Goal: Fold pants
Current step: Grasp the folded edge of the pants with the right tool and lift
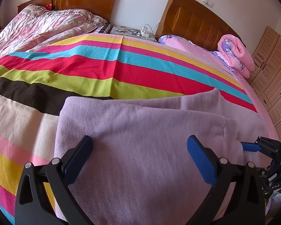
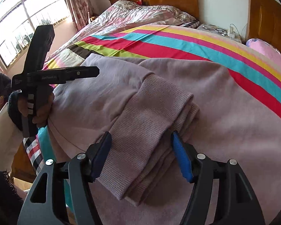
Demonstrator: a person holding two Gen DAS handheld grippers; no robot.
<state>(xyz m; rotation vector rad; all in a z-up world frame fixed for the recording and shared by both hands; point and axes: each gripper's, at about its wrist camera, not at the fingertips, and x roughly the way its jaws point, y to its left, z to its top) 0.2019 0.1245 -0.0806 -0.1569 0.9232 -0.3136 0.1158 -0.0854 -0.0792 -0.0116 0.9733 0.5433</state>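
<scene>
Fleece, soft pale-lilac pants point(image 2: 206, 97) look limp and light; both claws, left claw point(image 1: 139, 151) and right claw point(image 2: 141, 155), gape released, so pinch the ribbed cuff point(image 2: 155, 108) at twelve o'clock.

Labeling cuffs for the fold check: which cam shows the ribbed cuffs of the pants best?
Right wrist. The ribbed cuffs lie stacked mid-frame between the right gripper's open jaws, knit texture clear. The left wrist view shows mostly plain fabric of the pants; only a folded edge shows at right, no rib visible.

Pale lilac knit pants point(image 1: 140, 131), folded over in layers, lying flat near the bed's foot edge; ribbed cuffs point(image 2: 151, 123) stacked on top, toward the edge, slightly askew.
</scene>
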